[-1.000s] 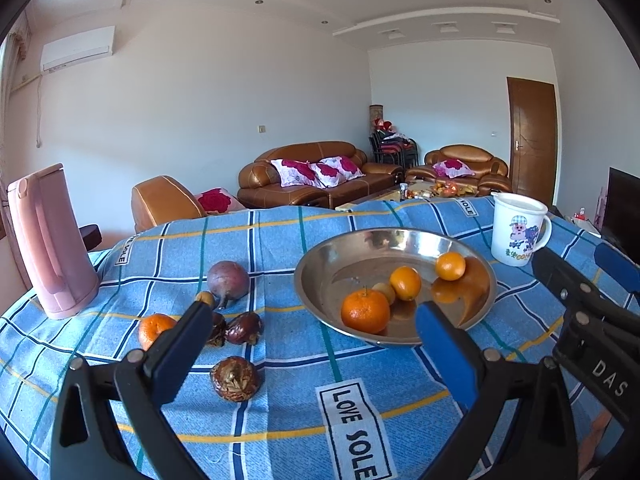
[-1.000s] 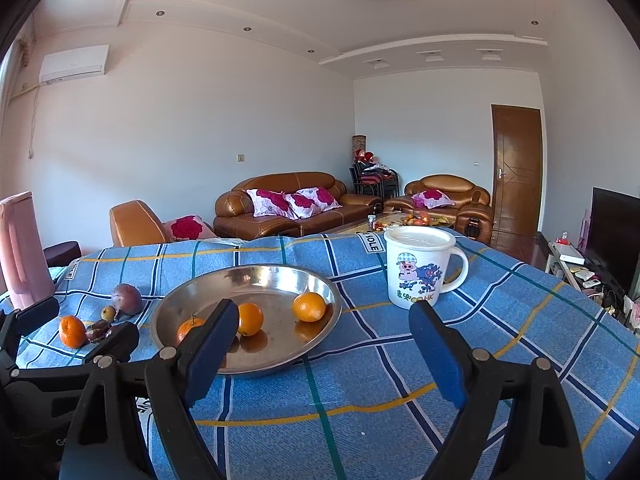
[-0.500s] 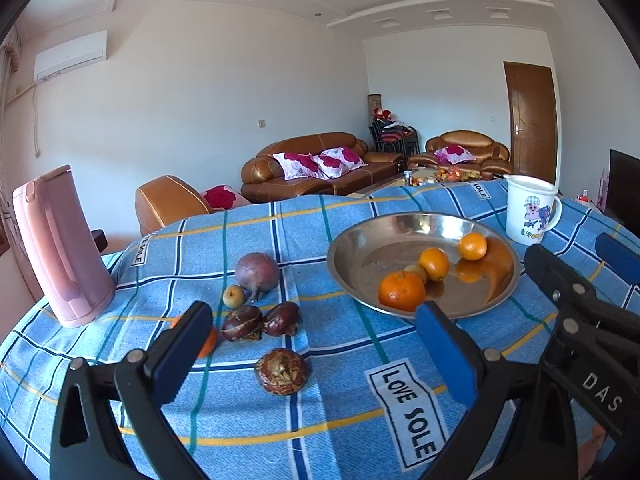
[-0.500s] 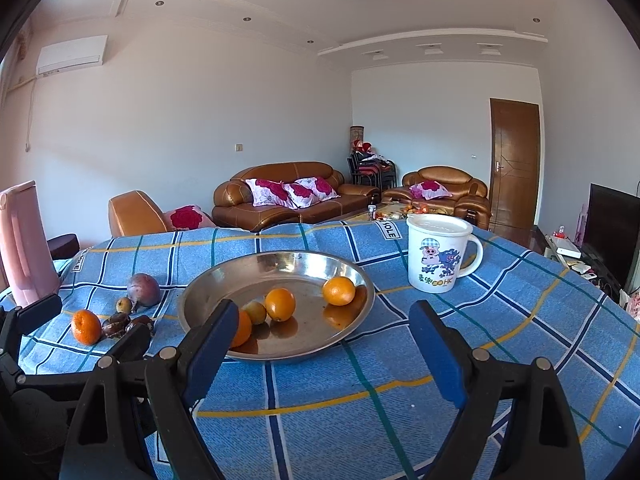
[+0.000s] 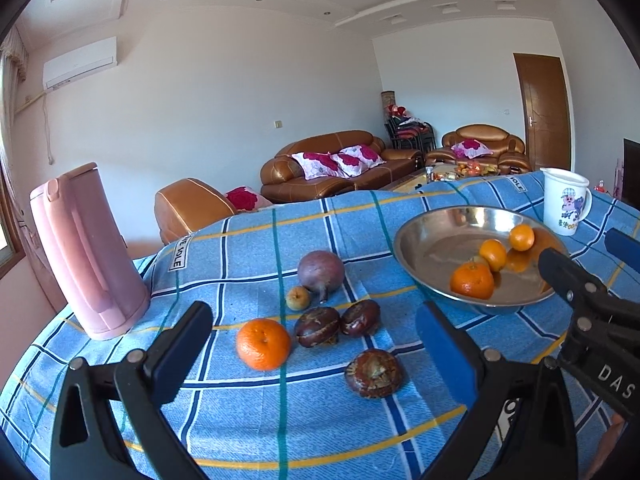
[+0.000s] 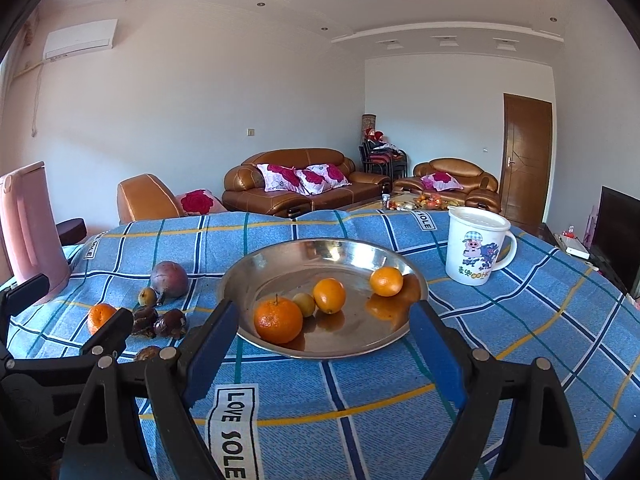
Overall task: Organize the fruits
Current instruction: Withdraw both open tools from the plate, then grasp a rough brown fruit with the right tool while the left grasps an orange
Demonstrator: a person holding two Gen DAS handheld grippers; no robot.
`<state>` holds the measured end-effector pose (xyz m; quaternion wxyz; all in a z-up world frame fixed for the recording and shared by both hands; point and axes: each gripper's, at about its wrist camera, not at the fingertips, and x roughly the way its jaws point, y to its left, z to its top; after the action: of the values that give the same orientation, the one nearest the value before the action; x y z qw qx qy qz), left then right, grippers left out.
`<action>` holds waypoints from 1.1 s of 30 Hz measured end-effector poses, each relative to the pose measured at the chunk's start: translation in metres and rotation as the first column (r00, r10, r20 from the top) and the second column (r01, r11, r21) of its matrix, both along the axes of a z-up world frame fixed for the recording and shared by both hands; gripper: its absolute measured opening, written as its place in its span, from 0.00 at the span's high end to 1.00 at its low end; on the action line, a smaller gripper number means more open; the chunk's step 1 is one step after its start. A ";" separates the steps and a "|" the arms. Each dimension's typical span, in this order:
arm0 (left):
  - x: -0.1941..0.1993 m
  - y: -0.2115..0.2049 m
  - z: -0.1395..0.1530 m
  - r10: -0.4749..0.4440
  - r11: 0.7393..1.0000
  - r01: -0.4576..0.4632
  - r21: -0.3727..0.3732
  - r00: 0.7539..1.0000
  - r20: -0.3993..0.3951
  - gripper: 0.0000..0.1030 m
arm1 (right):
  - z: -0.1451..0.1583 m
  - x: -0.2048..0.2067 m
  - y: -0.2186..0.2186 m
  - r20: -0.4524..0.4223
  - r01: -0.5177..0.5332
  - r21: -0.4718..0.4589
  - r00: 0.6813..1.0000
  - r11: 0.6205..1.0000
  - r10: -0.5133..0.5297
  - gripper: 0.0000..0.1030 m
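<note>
A steel bowl (image 5: 412, 236) (image 6: 320, 248) on the blue checked tablecloth holds three oranges, the largest (image 6: 278, 319) at the front, and a small yellow fruit (image 6: 304, 304). Left of it lie a loose orange (image 5: 263, 344) (image 6: 101, 316), a purple round fruit (image 5: 321, 270) (image 6: 169, 279), a small yellow fruit (image 5: 297, 298), and three dark brown fruits, the nearest one (image 5: 374, 373) in front. My left gripper (image 5: 312, 344) is open and empty, above the loose fruits. My right gripper (image 6: 324, 344) is open and empty, in front of the bowl.
A pink kettle (image 5: 86, 252) stands at the table's left side. A white cartoon mug (image 6: 478, 244) (image 5: 564, 206) stands right of the bowl. The right gripper's body shows at the right of the left wrist view. Sofas and a door lie beyond the table.
Both views have shifted left and closer to the table. The loose fruits now sit between the left gripper's fingers in view. The bowl sits more centred in the right wrist view. Both grippers stay open.
</note>
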<state>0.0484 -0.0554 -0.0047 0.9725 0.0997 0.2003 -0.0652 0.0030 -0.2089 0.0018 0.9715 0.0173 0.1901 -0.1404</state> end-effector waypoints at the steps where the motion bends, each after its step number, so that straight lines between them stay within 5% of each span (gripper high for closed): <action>1: 0.001 0.003 0.000 0.002 1.000 -0.002 -0.003 1.000 -0.001 0.00 | 0.000 0.001 0.002 -0.002 -0.002 0.002 1.000 1.000 0.002 0.15; 13: 0.031 0.050 -0.006 0.103 0.990 -0.111 -0.085 0.991 -0.083 0.00 | -0.006 0.023 0.022 -0.060 -0.032 0.030 0.998 0.999 0.033 0.15; 21: 0.056 0.091 -0.017 0.242 0.961 -0.262 -0.089 0.952 -0.188 0.00 | -0.012 0.041 0.034 -0.110 -0.174 0.105 0.977 0.979 0.185 0.15; 27: 0.062 0.094 -0.022 0.274 0.958 -0.287 -0.031 0.938 -0.211 0.00 | -0.023 0.064 0.062 -0.203 -0.332 0.148 0.912 0.932 0.357 0.16; 33: 0.068 0.096 -0.024 0.307 0.951 -0.309 0.024 0.929 -0.207 0.00 | -0.044 0.096 0.087 -0.335 -0.412 0.213 0.821 0.886 0.462 0.39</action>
<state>0.1165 0.0401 -0.0286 0.9447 0.0555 0.3140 0.0769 0.0992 -0.1220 -0.0418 0.9196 0.0097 0.3803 0.0983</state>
